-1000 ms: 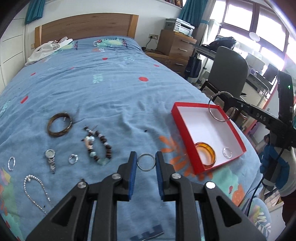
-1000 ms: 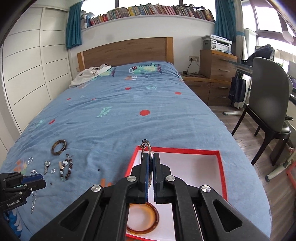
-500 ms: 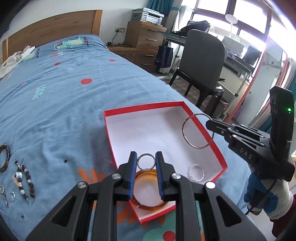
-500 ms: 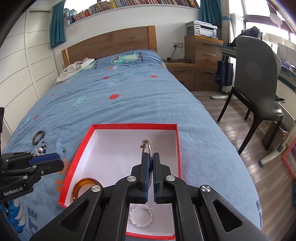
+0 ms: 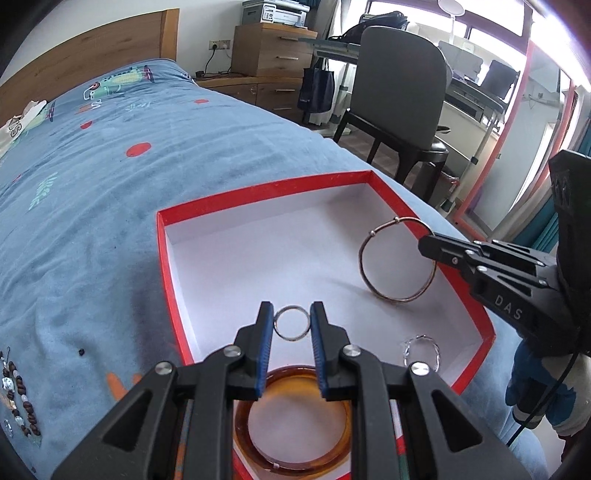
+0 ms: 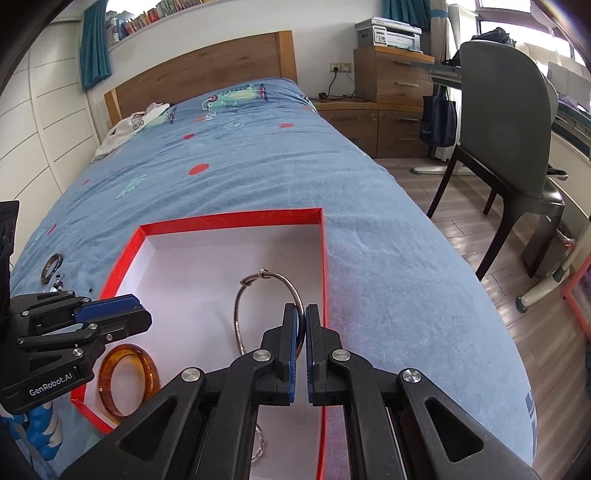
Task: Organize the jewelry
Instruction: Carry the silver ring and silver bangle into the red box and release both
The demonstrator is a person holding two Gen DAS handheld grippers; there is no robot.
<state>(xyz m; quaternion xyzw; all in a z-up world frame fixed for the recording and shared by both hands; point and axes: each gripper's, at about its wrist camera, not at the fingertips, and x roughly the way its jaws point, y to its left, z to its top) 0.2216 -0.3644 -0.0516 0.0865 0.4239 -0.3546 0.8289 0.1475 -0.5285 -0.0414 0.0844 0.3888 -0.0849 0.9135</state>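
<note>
The left claw pinches a small silver ring flat between its blue pads, above the near part of the red box. Beneath it one amber bangle lies on the box's white floor, and one twisted silver ring just beside it. Farther in, the right claw is narrowed on a thin wire bangle, held upright with its lower edge at or near the floor. That makes four pieces in or over the box. The box sits on a blue patterned bed; a beaded bracelet lies on it to the left. Beyond stand a grey chair, wooden drawers and a printer.
</note>
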